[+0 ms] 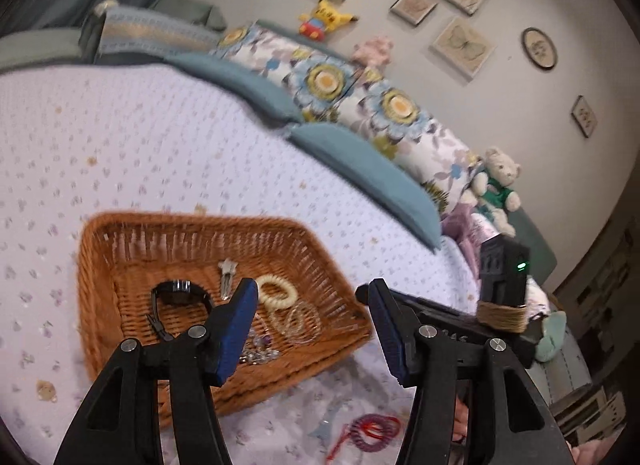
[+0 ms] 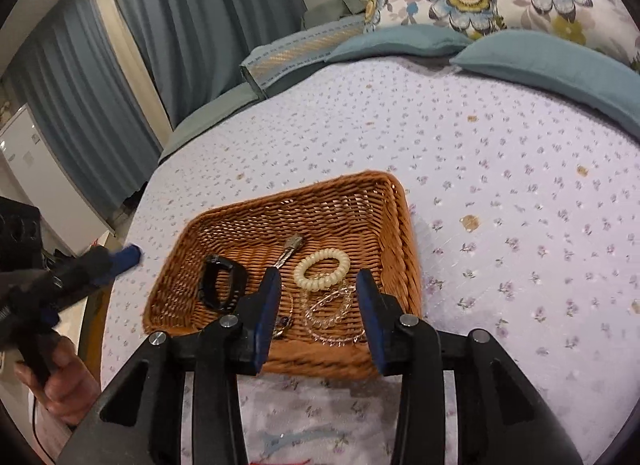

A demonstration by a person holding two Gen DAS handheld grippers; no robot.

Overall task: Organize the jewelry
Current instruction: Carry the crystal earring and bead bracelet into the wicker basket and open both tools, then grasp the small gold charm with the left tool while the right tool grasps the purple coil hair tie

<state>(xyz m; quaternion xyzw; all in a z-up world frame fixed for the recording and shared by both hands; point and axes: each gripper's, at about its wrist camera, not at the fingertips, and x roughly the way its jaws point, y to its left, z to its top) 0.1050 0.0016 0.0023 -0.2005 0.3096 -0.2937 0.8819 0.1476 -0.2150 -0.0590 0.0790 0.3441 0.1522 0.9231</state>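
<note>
Right wrist view, right gripper [image 2: 318, 305] parted, empty, above basket [image 2: 404, 225] near rim, bedspread [image 2: 520, 185] open around

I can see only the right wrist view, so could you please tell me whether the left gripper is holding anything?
Observer: No. The left gripper is open, with nothing between its fingers.
Operator: Thank you. Is any jewelry still lying outside the basket?
Observer: Yes. A red coil tie lies on the bedspread just in front of the basket.
</note>
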